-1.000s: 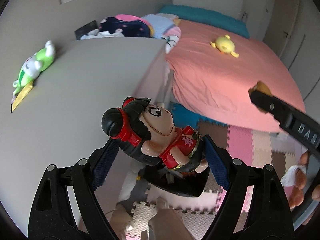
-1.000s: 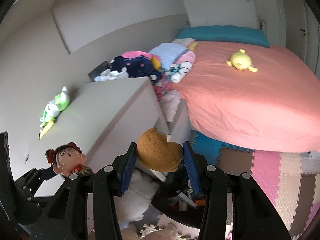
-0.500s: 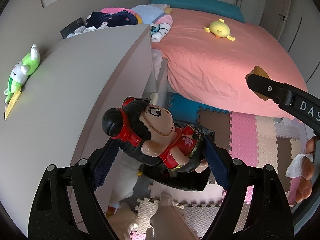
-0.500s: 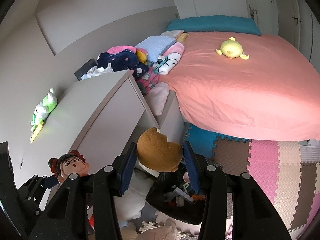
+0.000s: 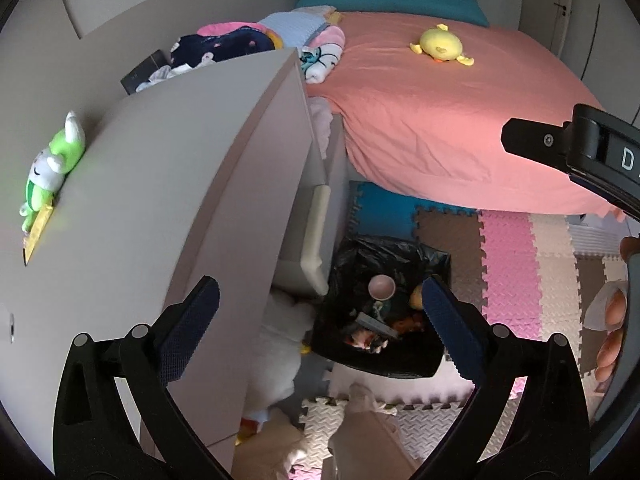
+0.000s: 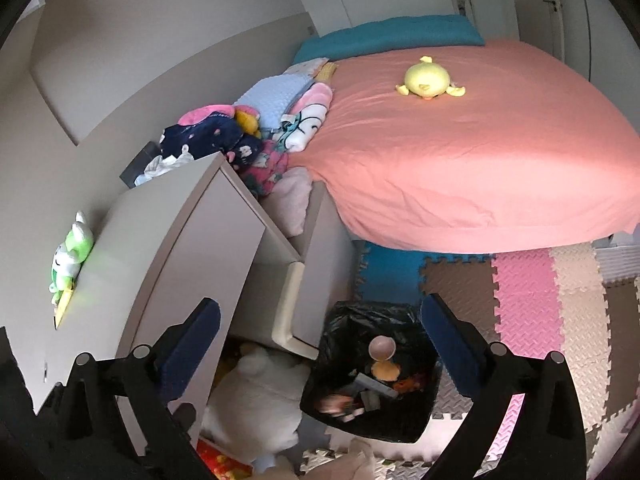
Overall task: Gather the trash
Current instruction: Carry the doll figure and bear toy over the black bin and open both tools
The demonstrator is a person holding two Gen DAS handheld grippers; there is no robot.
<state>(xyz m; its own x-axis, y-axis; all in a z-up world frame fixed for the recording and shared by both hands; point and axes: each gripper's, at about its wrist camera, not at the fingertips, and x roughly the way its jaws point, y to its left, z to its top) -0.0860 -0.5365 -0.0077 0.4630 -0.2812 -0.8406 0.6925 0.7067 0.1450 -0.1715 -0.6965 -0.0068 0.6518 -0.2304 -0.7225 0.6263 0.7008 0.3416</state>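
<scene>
A bin lined with a black bag [image 5: 436, 364] [image 6: 400, 428] stands on the floor below both grippers. Inside it lie a pink cup [image 5: 382, 286] [image 6: 382, 346], a brown plush [image 6: 386, 369] and a blurred red and black doll [image 5: 366, 338]. My left gripper [image 5: 318, 286] hangs over the bin with its jaws opening and nothing between them. Over the same bin, the jaws of my right gripper [image 6: 320, 304] are opening too, with an empty gap. One of the right gripper's fingers [image 5: 532, 136] shows at the right of the left wrist view.
A white dresser [image 5: 160, 184] with a green plush [image 5: 52, 164] stands left of the bin. Behind is a bed with a pink sheet [image 5: 440, 120] and a yellow plush [image 5: 440, 44]. Foam mats [image 5: 512, 280] cover the floor. A white plush [image 6: 260, 400] lies by the bin. A hand [image 5: 612, 320] holds tissue.
Both grippers went from shut to open. The doll left the left jaws and the brown plush left the right jaws; both now lie in the bin. Both views sank slightly.
</scene>
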